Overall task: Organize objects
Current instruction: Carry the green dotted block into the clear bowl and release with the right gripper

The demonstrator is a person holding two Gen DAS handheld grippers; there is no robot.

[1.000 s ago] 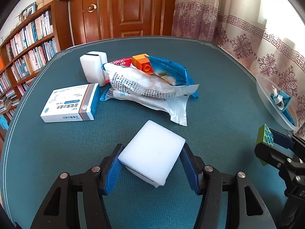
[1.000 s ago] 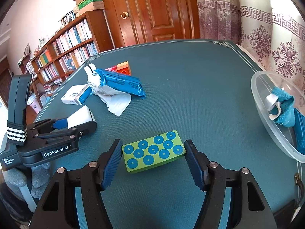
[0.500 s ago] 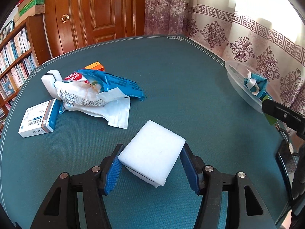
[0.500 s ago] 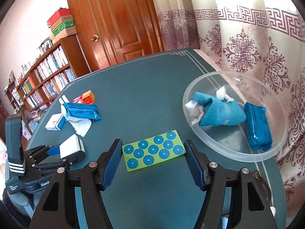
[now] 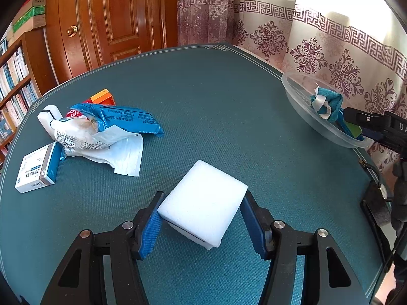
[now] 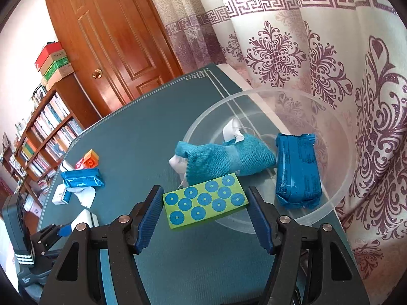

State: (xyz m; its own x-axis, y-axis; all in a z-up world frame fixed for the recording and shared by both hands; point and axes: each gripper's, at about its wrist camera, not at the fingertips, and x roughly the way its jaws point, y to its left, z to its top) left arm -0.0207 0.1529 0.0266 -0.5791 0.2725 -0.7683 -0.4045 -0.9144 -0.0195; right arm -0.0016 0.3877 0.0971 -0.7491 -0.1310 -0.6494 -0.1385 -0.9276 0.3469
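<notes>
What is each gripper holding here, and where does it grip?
Left gripper: white foam block, clamped across opposite sides. Right gripper: green dotted block, clamped at its two short ends.

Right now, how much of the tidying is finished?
Done: a teal cloth and blue packet lie in the clear plastic bowl. In hand: right gripper holds a green dotted block, left gripper a white sponge. Left: the wrappers and white box.
</notes>
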